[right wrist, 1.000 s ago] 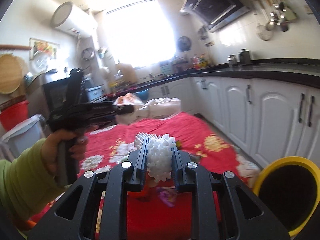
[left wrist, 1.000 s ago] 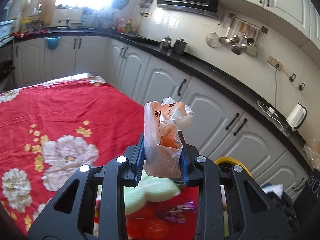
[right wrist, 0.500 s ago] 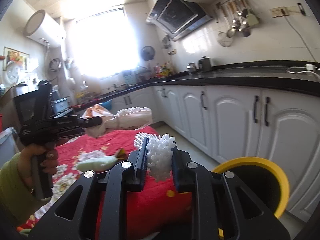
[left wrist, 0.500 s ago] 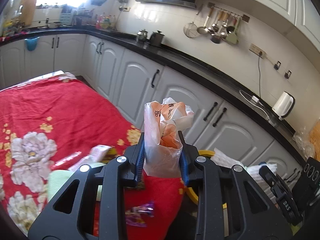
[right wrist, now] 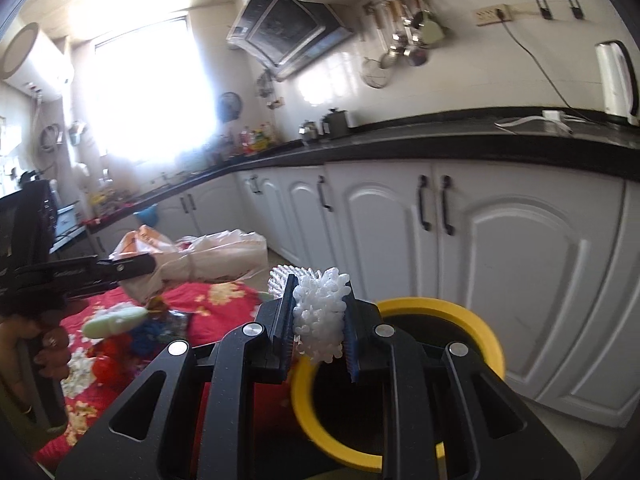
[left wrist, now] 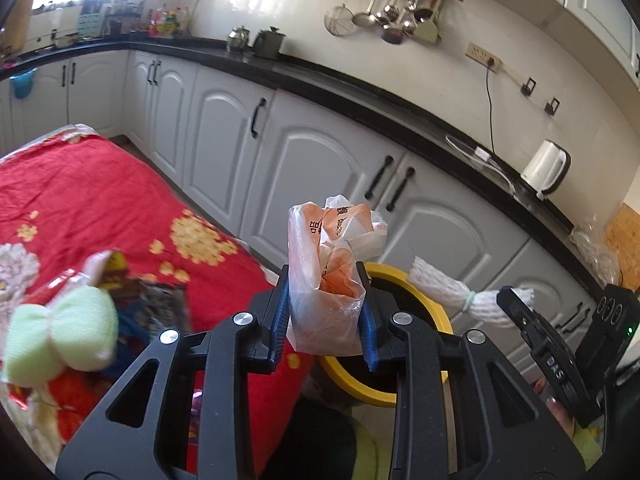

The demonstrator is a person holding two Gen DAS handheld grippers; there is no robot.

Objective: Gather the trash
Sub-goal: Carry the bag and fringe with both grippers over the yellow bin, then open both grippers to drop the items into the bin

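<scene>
My left gripper (left wrist: 323,314) is shut on a crumpled clear and orange plastic bag (left wrist: 332,264), held just in front of the yellow-rimmed trash bin (left wrist: 424,304). The bin stands on the floor off the corner of the red flowered tablecloth (left wrist: 100,200). My right gripper (right wrist: 318,330) is shut on a white foam net (right wrist: 322,312), close over the near rim of the same bin (right wrist: 460,312). In the left wrist view the foam net (left wrist: 448,294) sticks out of the right gripper (left wrist: 520,316) at the right. The right wrist view shows the bag (right wrist: 192,256) in the left gripper (right wrist: 132,266).
Loose trash lies on the table: a pale green foam piece (left wrist: 60,336), shiny wrappers (left wrist: 160,304) and red bits (right wrist: 104,368). White cabinets (left wrist: 320,160) with a black countertop (left wrist: 400,116) run behind the bin. A white kettle (left wrist: 546,170) stands on the counter.
Both grippers have swung right, away from the table and toward the yellow bin, which now sits close under them. Each still holds the same piece of trash.
</scene>
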